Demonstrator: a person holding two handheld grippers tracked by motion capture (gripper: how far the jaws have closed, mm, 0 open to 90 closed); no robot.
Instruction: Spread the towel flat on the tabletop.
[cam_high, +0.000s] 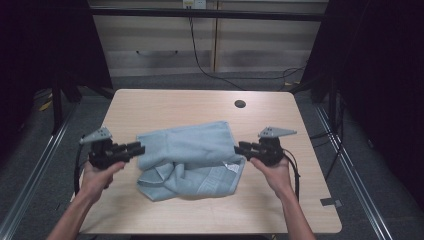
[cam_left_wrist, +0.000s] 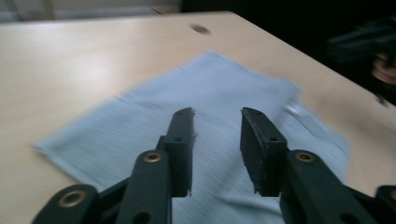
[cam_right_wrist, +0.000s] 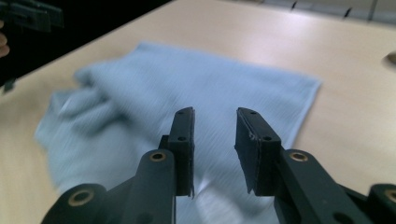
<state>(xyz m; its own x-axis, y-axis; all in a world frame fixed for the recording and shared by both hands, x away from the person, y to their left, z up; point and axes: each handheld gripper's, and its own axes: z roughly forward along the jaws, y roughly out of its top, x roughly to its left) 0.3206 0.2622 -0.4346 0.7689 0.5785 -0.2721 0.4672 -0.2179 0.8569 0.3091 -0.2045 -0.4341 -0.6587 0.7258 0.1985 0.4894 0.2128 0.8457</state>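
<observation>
A light blue towel (cam_high: 192, 157) lies loosely folded in the middle of the wooden table (cam_high: 200, 105), its front part rumpled. My left gripper (cam_high: 138, 148) is at the towel's left edge, pointing right at it, held by a hand. My right gripper (cam_high: 238, 147) is at the towel's right edge, pointing left. In the left gripper view the jaws (cam_left_wrist: 216, 116) stand apart above the towel (cam_left_wrist: 196, 102) with nothing between them. In the right gripper view the jaws (cam_right_wrist: 214, 114) are likewise apart over the towel (cam_right_wrist: 187, 84), gripping nothing.
A dark round hole (cam_high: 240, 104) sits in the table top behind the towel. Beyond the table's far edge stand cabinets (cam_high: 165, 45) with a black cable (cam_high: 200, 62) hanging down. Metal rails (cam_high: 350, 170) run along the floor on both sides.
</observation>
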